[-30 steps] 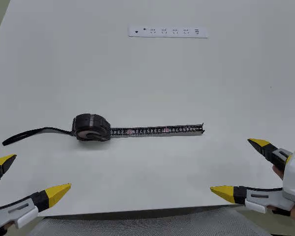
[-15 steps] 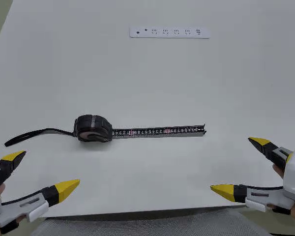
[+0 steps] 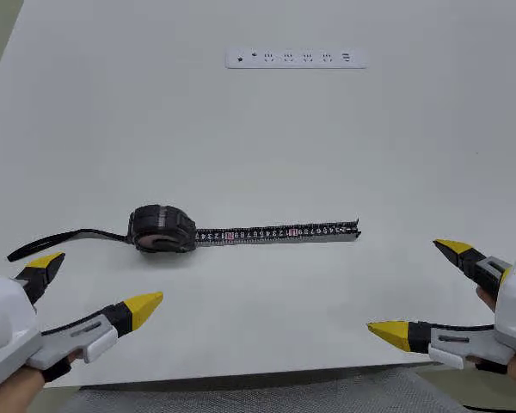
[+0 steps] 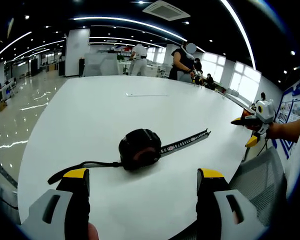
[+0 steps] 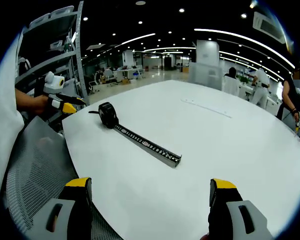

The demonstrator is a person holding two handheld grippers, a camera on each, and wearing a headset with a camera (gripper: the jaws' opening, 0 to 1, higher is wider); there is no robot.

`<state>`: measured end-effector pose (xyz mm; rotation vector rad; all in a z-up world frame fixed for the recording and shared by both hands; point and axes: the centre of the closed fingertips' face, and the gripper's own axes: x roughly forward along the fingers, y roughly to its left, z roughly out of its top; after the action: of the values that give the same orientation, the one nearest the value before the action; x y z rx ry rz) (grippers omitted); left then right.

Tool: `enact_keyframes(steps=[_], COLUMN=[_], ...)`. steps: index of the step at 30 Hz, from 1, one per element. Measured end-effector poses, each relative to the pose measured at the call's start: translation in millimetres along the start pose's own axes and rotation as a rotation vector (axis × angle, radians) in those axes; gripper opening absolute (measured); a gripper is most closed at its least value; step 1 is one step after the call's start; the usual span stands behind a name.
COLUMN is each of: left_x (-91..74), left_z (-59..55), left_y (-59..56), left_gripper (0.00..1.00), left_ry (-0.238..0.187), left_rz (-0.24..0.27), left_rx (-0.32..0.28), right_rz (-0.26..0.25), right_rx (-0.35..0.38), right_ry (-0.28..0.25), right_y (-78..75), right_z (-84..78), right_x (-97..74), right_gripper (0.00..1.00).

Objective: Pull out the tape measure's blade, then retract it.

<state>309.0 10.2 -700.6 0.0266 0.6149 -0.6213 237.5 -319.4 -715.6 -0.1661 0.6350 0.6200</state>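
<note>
Claws first: your left claw hangs at 7 o'clock in the head view. Its jaws are spread wide on nothing, and its yellow tips are over the near part of the desk. Your right claw sits at 5 o'clock, just as wide and just as empty, above the desk's near edge. Neither one touches the tape measure.

Look just off centre toward 9 o'clock for its black case, lying on the desk. The blade is drawn out and lies flat on the surface. It runs from the case straight toward 3 o'clock and finishes at the end hook. A black wrist strap trails from the other side of the case toward 9 o'clock. From your left claw the case is at about 1 o'clock; from your right claw the hook is at about 11 o'clock.

In your left gripper view the case sits dead ahead between the jaws, with the blade slanting off toward 2 o'clock. In your right gripper view the hook end is ahead and the blade leads away toward 10 o'clock to the case.

At 12 o'clock, far across the desk and well apart from everything, lies a white power strip.
</note>
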Motion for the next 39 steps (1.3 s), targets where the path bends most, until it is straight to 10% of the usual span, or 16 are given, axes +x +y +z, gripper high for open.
enact_keyframes(steps=[39], left_x=[74.0], left_z=[18.1], left_y=[-14.6], left_gripper=[0.85], left_ry=[-0.023], left_rz=[0.012], left_rx=[-0.086], right_rz=[0.000], right_rx=[0.011], right_ry=[0.008], right_y=[-5.8], right_z=[-2.2], right_x=[0.2], right_gripper=[0.99])
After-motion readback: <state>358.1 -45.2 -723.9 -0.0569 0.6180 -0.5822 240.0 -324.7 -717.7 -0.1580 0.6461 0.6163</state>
